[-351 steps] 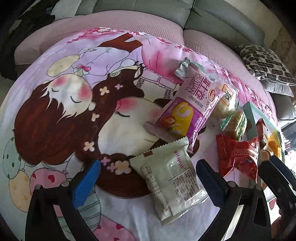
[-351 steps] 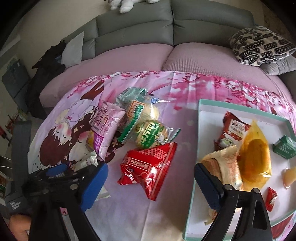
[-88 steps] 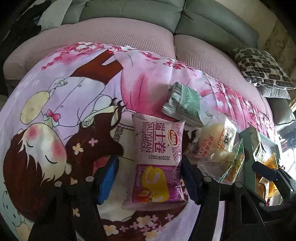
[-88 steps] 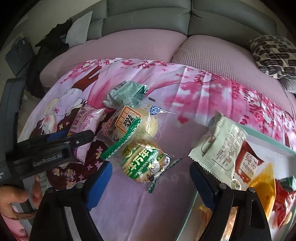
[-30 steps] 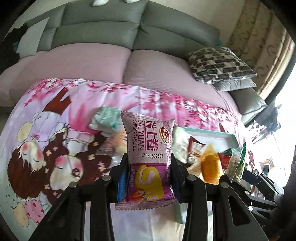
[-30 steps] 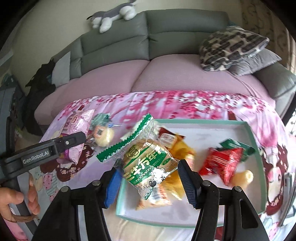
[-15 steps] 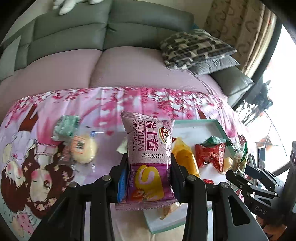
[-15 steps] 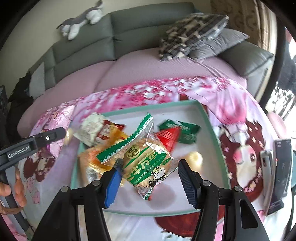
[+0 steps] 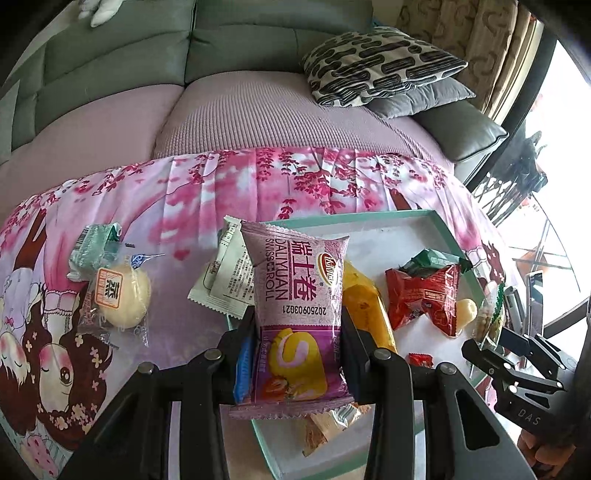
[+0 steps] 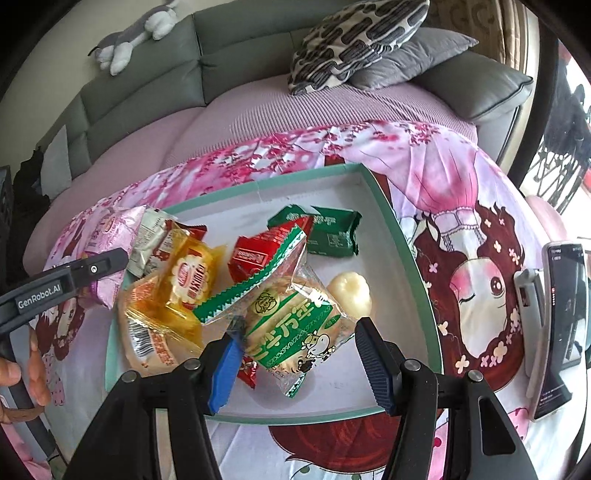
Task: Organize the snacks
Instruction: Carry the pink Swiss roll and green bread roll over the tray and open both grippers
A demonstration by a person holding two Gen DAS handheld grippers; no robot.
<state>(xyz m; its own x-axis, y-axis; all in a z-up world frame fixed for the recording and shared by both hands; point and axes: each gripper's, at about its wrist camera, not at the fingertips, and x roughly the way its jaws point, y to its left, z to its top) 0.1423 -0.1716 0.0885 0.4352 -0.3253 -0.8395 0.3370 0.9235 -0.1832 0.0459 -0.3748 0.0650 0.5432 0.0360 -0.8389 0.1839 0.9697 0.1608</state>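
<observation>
Left wrist view first: the left gripper (image 9: pixel 297 363) is clenched on a purple Swiss roll packet (image 9: pixel 295 317), pads squeezing its lower half, and the pack stands upright over the near-left corner of the teal tray (image 9: pixel 441 230). Just behind it, a white wrapper (image 9: pixel 225 280) hangs over the tray's left rim. Inside the tray I can see a yellow pack (image 9: pixel 364 306), a red bag (image 9: pixel 421 295) and a dark green packet (image 9: pixel 424 258) behind that. Left of the tray, out on the pink cartoon blanket (image 9: pixel 207 195), a round bun in clear wrap (image 9: pixel 123 297) lies there with a pale green packet (image 9: pixel 92 245) touching its far side.

Right wrist view: the right gripper (image 10: pixel 297 360) is grasping a green-labelled bun pack (image 10: pixel 291 325), which hangs over the near middle of the tray (image 10: pixel 388 206). Its left pad presses the wrapper; the right pad's contact is hard to make out, though the pack is clearly held up. A pale round snack (image 10: pixel 351 291) sits just right of it on the tray floor, and orange-yellow packs (image 10: pixel 173 295) are piled on the tray's left side. A phone (image 10: pixel 561 317) lies on the blanket well right of the tray. Beyond the blanket there's the pink sofa seat, a patterned cushion (image 10: pixel 354 40) and a plush toy (image 10: pixel 133 33) on the grey backrest.
</observation>
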